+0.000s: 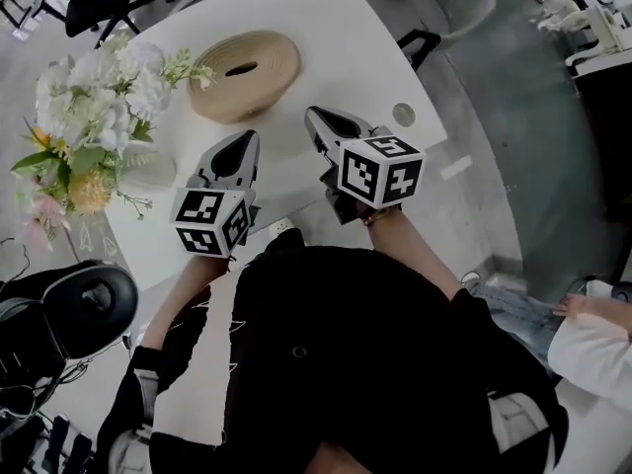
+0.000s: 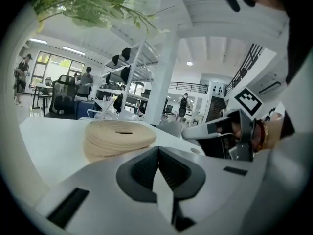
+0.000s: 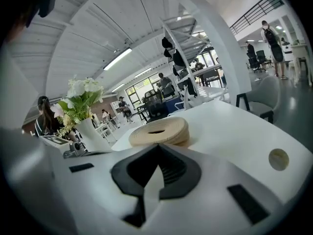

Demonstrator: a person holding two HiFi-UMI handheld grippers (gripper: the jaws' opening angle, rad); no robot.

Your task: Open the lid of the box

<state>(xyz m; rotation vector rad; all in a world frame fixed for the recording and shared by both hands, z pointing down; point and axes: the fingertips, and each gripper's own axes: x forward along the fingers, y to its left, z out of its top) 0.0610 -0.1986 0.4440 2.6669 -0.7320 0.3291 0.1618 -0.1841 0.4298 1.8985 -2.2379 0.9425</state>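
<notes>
Head view: round tan box (image 1: pixel 245 72) sits on the far-left part of the white tabletop (image 1: pixel 326 28), just right of the flowers (image 1: pixel 94 117). Its lid is on, with a dark slot in the top centre. Both tongs are over the near edge, well short of the box and touching nothing.

Left gripper (image 1: pixel 240 141): jaws fully together, nothing held; left gripper view shows pad against pad. Right gripper (image 1: pixel 318 117): same, shut and empty, as right gripper view confirms.

Key relation: the box lies ahead of both tips, toward the far edge. It's almost straight ahead of the left gripper and ahead and to the left of the right one, which angles in toward it. Left tip looks a bit nearer to the box rim, though not by much.

The box is round, so it has no long axis; only the slot gives a direction, roughly across the table. The lid seam isn't clear, just ribbed sides with a wider top band.

My read is approach phase, task not started. The jaws would need to open before any grip on the lid. A small disc (image 1: pixel 404 114) near the right edge is not involved.
</notes>
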